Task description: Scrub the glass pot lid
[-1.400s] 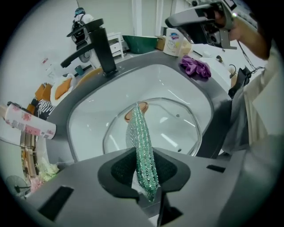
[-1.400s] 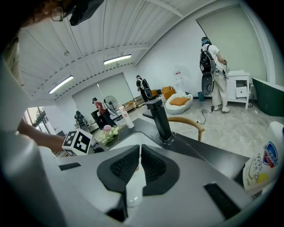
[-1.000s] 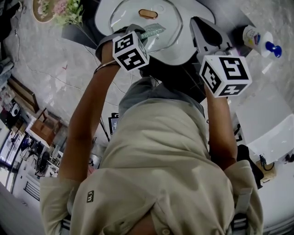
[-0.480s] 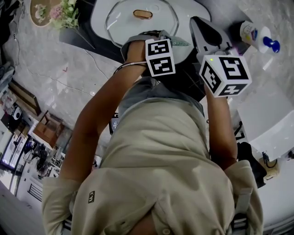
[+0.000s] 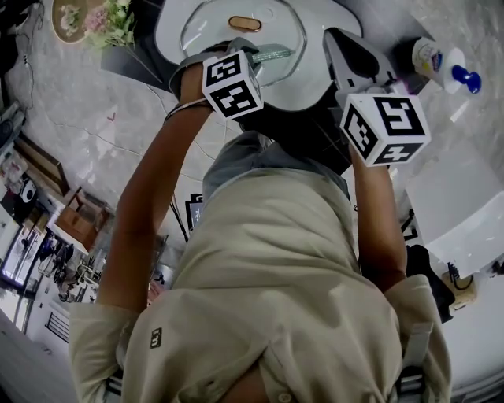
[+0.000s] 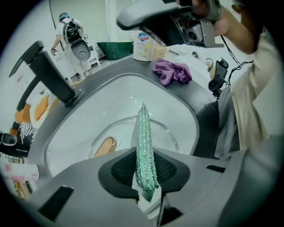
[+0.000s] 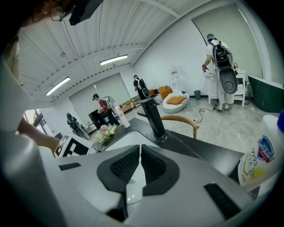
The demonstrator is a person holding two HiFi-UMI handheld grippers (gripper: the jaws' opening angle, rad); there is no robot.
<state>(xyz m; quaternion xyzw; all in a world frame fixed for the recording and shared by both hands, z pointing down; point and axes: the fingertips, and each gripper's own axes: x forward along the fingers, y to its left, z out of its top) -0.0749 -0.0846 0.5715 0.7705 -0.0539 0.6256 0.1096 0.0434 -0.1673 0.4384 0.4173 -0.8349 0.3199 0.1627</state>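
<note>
The glass pot lid (image 5: 206, 31) lies in the white sink basin (image 5: 315, 83), its brown handle (image 5: 245, 24) facing up. In the left gripper view the lid (image 6: 166, 133) and its handle (image 6: 104, 146) sit below the jaws. My left gripper (image 6: 143, 165) is shut on a green glittery scrubbing cloth (image 6: 144, 133), which hangs down onto the lid. The head view shows that gripper (image 5: 264, 57) over the lid's near edge. My right gripper (image 7: 139, 166) is shut with nothing in it, held up to the right of the basin (image 5: 356, 57).
A black faucet (image 6: 46, 73) stands at the basin's rim, also in the right gripper view (image 7: 153, 116). A purple rag (image 6: 172, 72) and a detergent bottle (image 5: 441, 67) sit on the dark counter. Flowers (image 5: 114, 24) stand at the left. People stand far off.
My left gripper swung right across the lid with the cloth, then came back left to about where it began. The right gripper has stayed put.
</note>
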